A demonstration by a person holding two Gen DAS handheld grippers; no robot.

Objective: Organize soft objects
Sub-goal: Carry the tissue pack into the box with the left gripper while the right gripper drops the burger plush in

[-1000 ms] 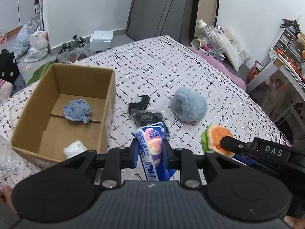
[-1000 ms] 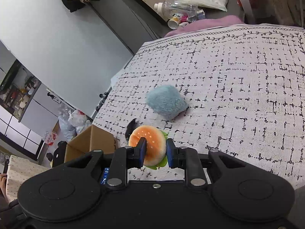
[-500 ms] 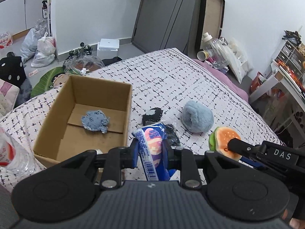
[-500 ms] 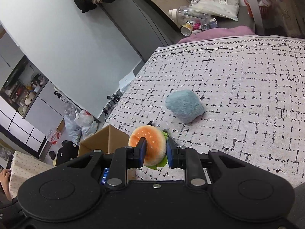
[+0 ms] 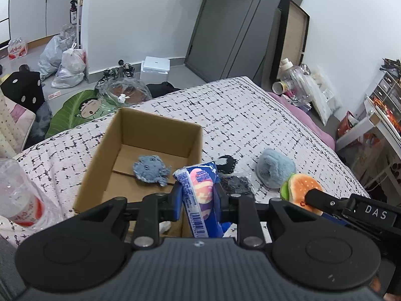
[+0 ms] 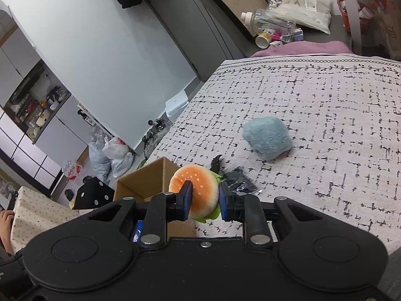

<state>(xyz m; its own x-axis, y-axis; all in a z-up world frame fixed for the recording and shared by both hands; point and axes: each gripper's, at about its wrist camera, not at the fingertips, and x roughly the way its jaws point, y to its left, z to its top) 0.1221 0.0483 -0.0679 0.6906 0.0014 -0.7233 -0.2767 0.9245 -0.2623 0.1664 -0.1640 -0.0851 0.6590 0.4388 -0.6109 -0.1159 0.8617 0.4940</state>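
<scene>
My left gripper (image 5: 196, 197) is shut on a blue and white soft packet (image 5: 199, 195) and holds it above the near right corner of an open cardboard box (image 5: 105, 148). A blue-grey plush (image 5: 150, 170) and a white soft item (image 5: 164, 227) lie in the box. My right gripper (image 6: 204, 199) is shut on an orange burger plush (image 6: 198, 190), which also shows at the right of the left wrist view (image 5: 299, 190). A light blue fluffy plush (image 5: 274, 166) (image 6: 268, 138) and black fabric pieces (image 5: 235, 183) (image 6: 236, 180) lie on the bed.
The bed (image 6: 338, 105) has a white cover with black dashes. A clear plastic bottle (image 5: 17, 190) lies at its left edge. Bags, a green leaf mat and a white box sit on the floor beyond. Bottles and clutter stand at the bed's far right side.
Both grippers have risen and pulled back, still holding their items. The box now sits more toward the middle of the left wrist view, and more of the room shows.
</scene>
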